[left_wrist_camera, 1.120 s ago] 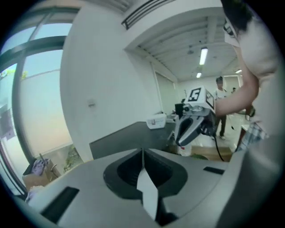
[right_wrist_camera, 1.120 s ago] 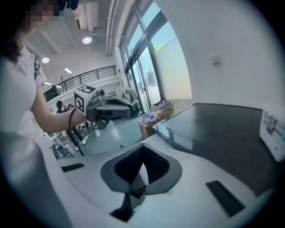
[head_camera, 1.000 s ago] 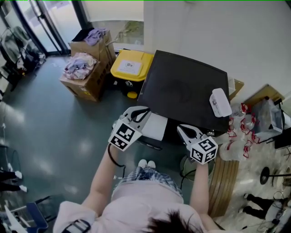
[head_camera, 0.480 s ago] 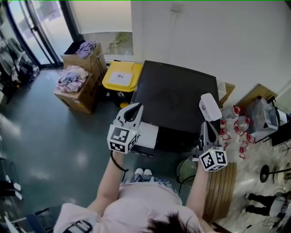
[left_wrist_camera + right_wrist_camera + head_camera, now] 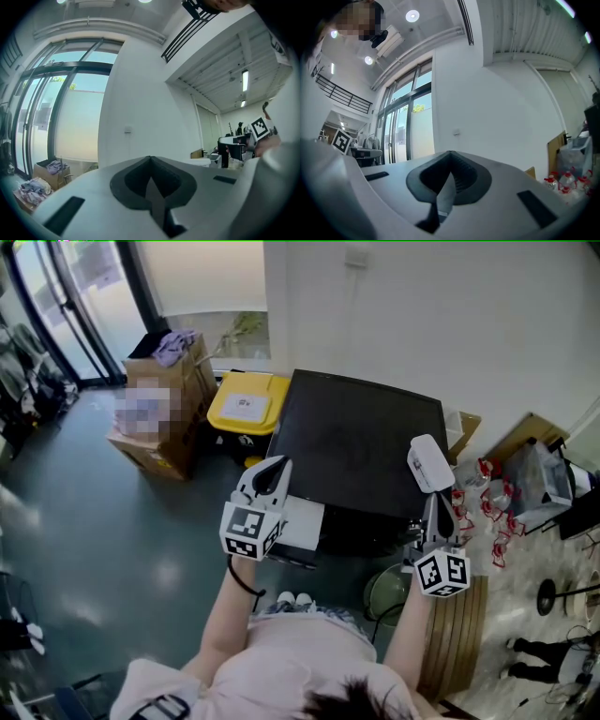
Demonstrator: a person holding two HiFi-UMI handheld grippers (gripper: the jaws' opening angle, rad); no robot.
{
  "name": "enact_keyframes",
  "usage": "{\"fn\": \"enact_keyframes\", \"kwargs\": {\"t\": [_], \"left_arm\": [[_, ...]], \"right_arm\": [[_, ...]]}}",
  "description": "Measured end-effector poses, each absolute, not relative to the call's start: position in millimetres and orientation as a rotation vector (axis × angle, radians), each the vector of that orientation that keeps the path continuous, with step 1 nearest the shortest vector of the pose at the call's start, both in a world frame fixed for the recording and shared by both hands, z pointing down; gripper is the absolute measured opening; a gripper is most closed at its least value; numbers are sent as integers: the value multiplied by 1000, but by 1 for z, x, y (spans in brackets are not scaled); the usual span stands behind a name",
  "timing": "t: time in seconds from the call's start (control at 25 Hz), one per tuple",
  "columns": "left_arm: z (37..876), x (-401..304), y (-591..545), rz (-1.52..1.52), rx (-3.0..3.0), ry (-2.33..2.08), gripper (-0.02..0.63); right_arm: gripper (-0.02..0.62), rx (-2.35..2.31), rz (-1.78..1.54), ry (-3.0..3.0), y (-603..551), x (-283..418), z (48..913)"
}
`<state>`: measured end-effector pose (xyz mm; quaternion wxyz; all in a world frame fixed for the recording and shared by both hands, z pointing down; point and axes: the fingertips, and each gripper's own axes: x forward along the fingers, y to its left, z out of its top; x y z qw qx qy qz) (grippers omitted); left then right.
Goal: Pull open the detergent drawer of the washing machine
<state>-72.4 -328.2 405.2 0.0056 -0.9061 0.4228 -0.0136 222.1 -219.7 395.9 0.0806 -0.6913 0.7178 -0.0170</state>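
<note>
Washing machine (image 5: 361, 442), black top, sits centre frame against the white wall. Cardboard boxes (image 5: 159, 451) stand at upper left, with a yellow-lidded bin (image 5: 246, 401) between them and the machine. Detergent drawer (image 5: 305, 521), white, juts out from the machine's front edge at its left end. Left gripper (image 5: 273, 469) hangs just left of the drawer in the frame; jaws clenched, nothing between them. Right gripper (image 5: 435, 504) is at the machine's front right corner; jaws clenched, empty. Small white object (image 5: 429, 462) lies on the top's right edge.

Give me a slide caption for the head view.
Washing machine from above: left gripper and right gripper shut, empty; white drawer sticks out.
</note>
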Motion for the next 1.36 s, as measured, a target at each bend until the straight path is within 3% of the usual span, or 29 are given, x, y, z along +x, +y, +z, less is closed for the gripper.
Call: {"fn": "enact_keyframes", "kwargs": {"t": [1.36], "left_arm": [[409, -68, -328, -77, -2851, 1288, 26]], "right_arm": [[14, -2101, -52, 2224, -228, 209, 405]]}}
